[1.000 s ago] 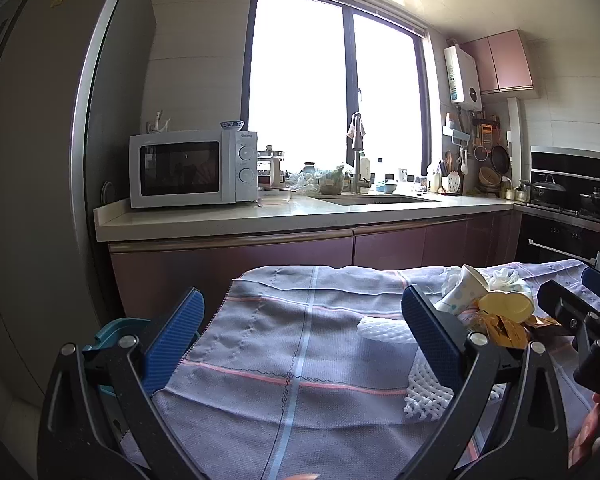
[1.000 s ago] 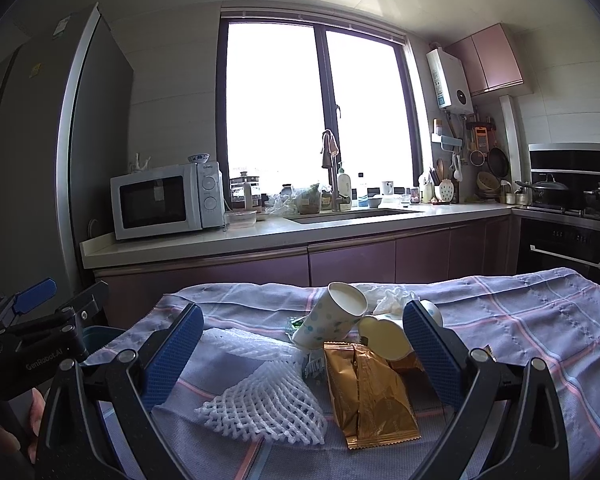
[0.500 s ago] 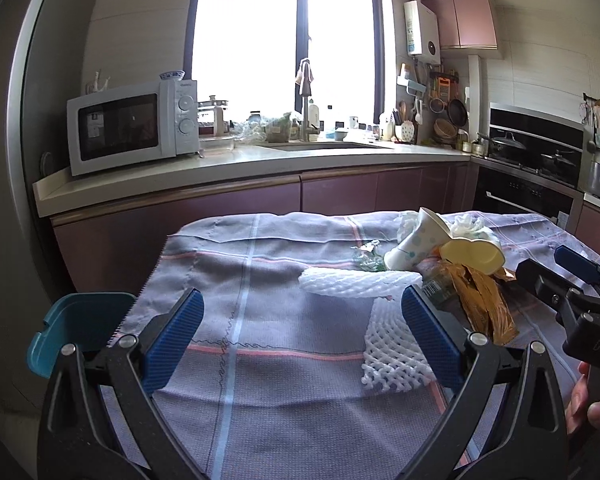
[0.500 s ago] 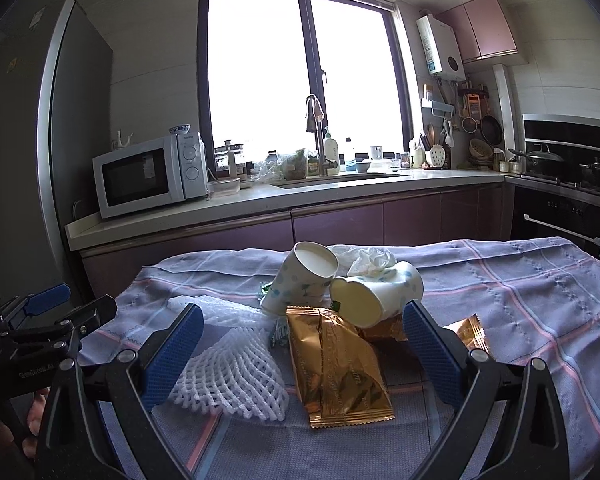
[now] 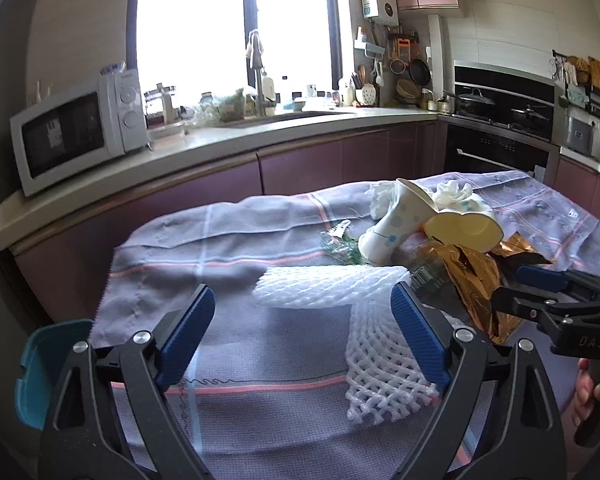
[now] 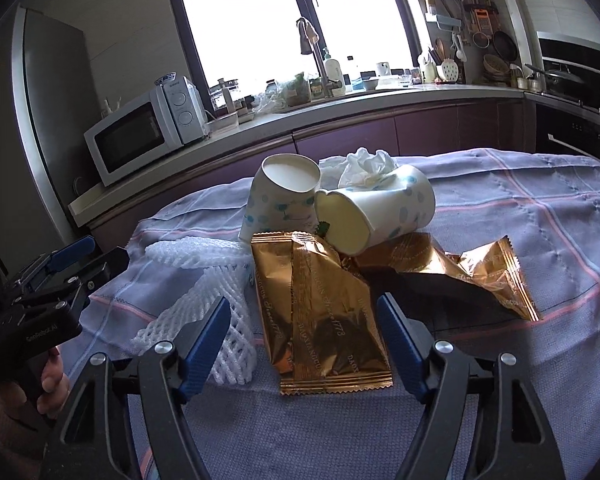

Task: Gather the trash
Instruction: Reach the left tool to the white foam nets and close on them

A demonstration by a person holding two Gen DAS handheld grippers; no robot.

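A pile of trash lies on the checked tablecloth [image 6: 540, 240]: two dotted paper cups [image 6: 288, 204] [image 6: 384, 212], crumpled tissue [image 6: 366, 164], two gold foil wrappers [image 6: 324, 312] [image 6: 496, 272] and white foam fruit netting [image 6: 220, 304]. My right gripper [image 6: 304, 344] is open, its jaws on either side of the near gold wrapper, just above it. My left gripper [image 5: 304, 328] is open over the cloth, with the white netting [image 5: 380, 344] at its right finger. The cups [image 5: 392, 228] and wrapper [image 5: 476, 288] lie beyond to the right.
A teal bin [image 5: 48, 372] sits below the table's left edge. Behind the table run a purple cabinet counter with a microwave [image 5: 80, 132], a sink under the window, and an oven with a stove [image 5: 500, 120] at right. A fridge [image 6: 48, 120] stands far left.
Both grippers have moved forward and down toward the trash pile. The right gripper now straddles the near gold wrapper; the left is now close to the netting.
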